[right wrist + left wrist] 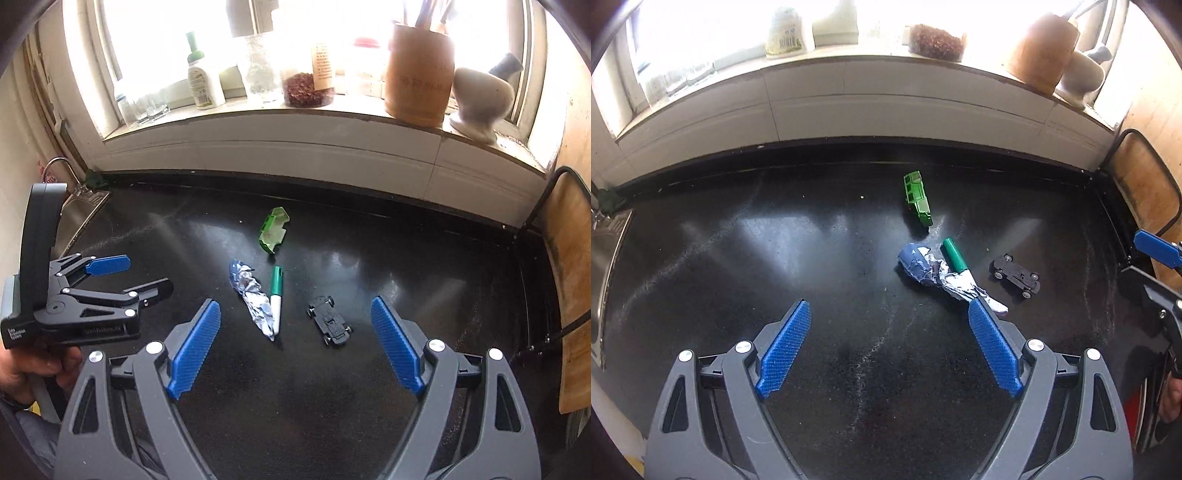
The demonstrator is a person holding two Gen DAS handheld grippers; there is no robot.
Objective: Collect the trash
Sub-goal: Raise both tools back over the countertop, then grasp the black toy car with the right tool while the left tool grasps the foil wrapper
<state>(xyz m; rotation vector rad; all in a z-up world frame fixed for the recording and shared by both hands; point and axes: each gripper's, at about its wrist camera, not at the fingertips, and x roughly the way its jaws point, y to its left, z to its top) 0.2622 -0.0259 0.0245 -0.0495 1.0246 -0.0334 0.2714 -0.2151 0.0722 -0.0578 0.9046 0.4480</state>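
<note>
A crumpled blue-and-silver foil wrapper (934, 275) lies on the black counter (775, 258), also in the right wrist view (253, 297). A green-capped marker (955, 256) lies against it (276, 295). My left gripper (890, 314) is open and empty; its right fingertip sits just in front of the wrapper's near end. My right gripper (295, 314) is open and empty, hovering short of the wrapper, marker and black toy car (330, 320). The left gripper also shows in the right wrist view (144, 275).
A green toy car (917, 197) lies further back (274, 230). The black toy car (1015, 275) lies upside down, right of the marker. A sink (79, 214) is at the left. A windowsill holds jars and a wooden pot (419, 70). A chair (565, 266) stands right.
</note>
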